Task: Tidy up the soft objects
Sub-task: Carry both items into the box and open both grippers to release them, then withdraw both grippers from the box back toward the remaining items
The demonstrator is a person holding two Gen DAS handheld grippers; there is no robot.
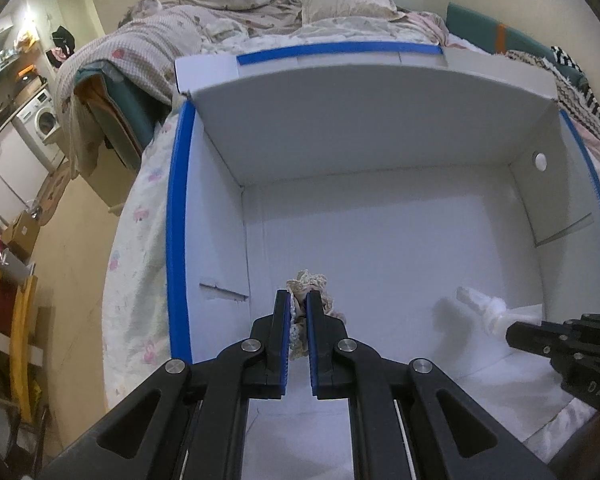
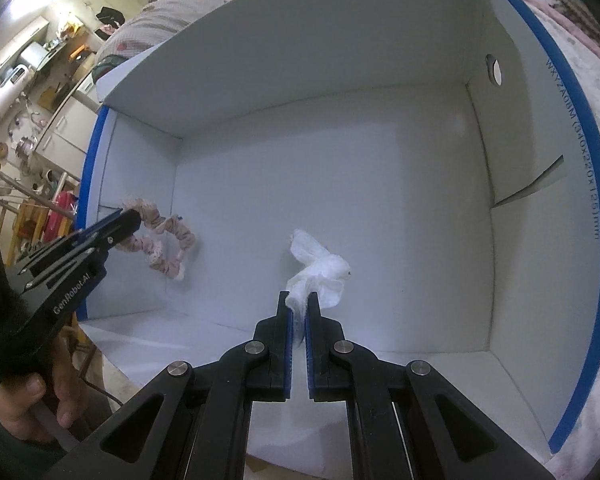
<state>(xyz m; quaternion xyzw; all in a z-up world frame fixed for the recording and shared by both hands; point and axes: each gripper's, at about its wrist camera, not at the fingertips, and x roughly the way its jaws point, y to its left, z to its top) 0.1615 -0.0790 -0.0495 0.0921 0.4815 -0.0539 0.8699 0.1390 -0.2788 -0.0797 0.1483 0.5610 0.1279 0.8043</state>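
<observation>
A white box with blue rim (image 1: 178, 240) stands open on the bed; it also shows in the right wrist view (image 2: 572, 200). My left gripper (image 1: 299, 300) is shut on a pinkish lace scrunchie (image 1: 306, 284) and holds it inside the box near the left wall. The scrunchie hangs as a loop in the right wrist view (image 2: 168, 240), with the left gripper (image 2: 126, 216) on its upper left. My right gripper (image 2: 299, 302) is shut on a white gauzy scrunchie (image 2: 320, 268) inside the box, right of the other. The right gripper (image 1: 512, 332) and white scrunchie (image 1: 480, 304) show at the left view's right.
The box sits on a bed with floral sheet (image 1: 140, 240), rumpled blankets and a pillow (image 1: 340, 0) behind it. A striped cloth (image 1: 580, 92) lies to the right. A washing machine (image 1: 44, 124) and cluttered furniture stand at far left.
</observation>
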